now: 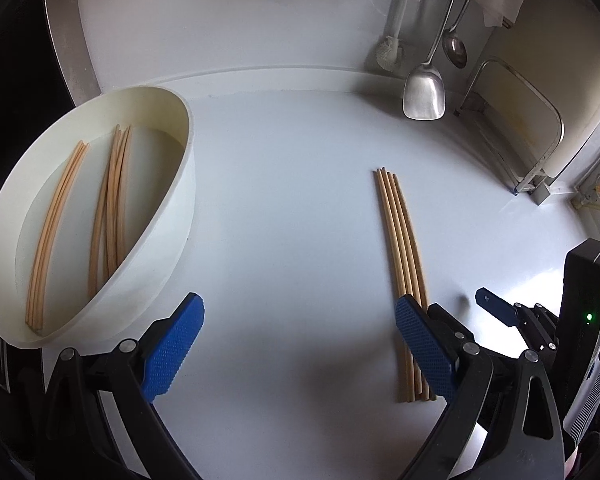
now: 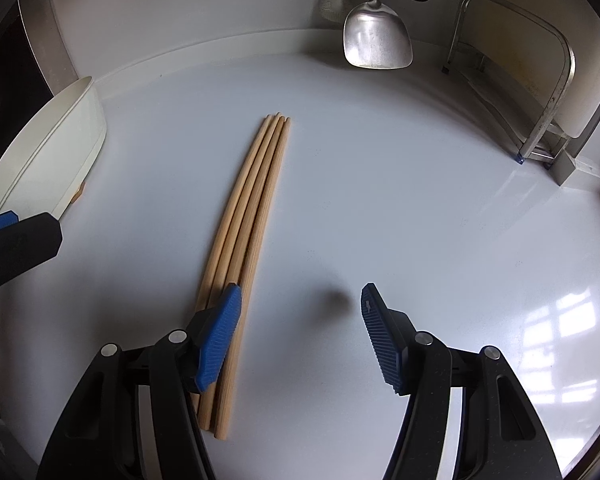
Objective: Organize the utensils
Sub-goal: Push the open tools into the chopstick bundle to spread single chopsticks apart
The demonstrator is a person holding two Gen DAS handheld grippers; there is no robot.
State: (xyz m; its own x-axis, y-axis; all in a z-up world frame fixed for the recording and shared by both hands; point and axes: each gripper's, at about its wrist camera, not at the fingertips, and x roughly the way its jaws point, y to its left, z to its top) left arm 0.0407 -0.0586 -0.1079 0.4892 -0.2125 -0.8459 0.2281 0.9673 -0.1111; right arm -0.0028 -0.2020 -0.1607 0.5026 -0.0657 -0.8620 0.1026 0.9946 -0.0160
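Several wooden chopsticks (image 2: 252,220) lie side by side on the white counter (image 2: 380,200); the left wrist view shows the same bundle of chopsticks (image 1: 404,240). My right gripper (image 2: 302,292) is open and holds nothing. Its left finger (image 2: 220,336) hangs over the near end of the bundle, which is not between the jaws. My left gripper (image 1: 300,302) is open too, with bare counter between its fingers and its right finger (image 1: 424,348) over the bundle. A white oval container (image 1: 172,216) at the left holds more chopsticks (image 1: 112,208) in two groups.
A metal spatula (image 1: 424,92), a ladle (image 1: 455,50) and a white brush (image 1: 390,50) hang at the back wall. A metal rack (image 1: 540,152) stands at the back right. The right gripper's blue fingertip (image 1: 496,308) shows at the right of the left wrist view.
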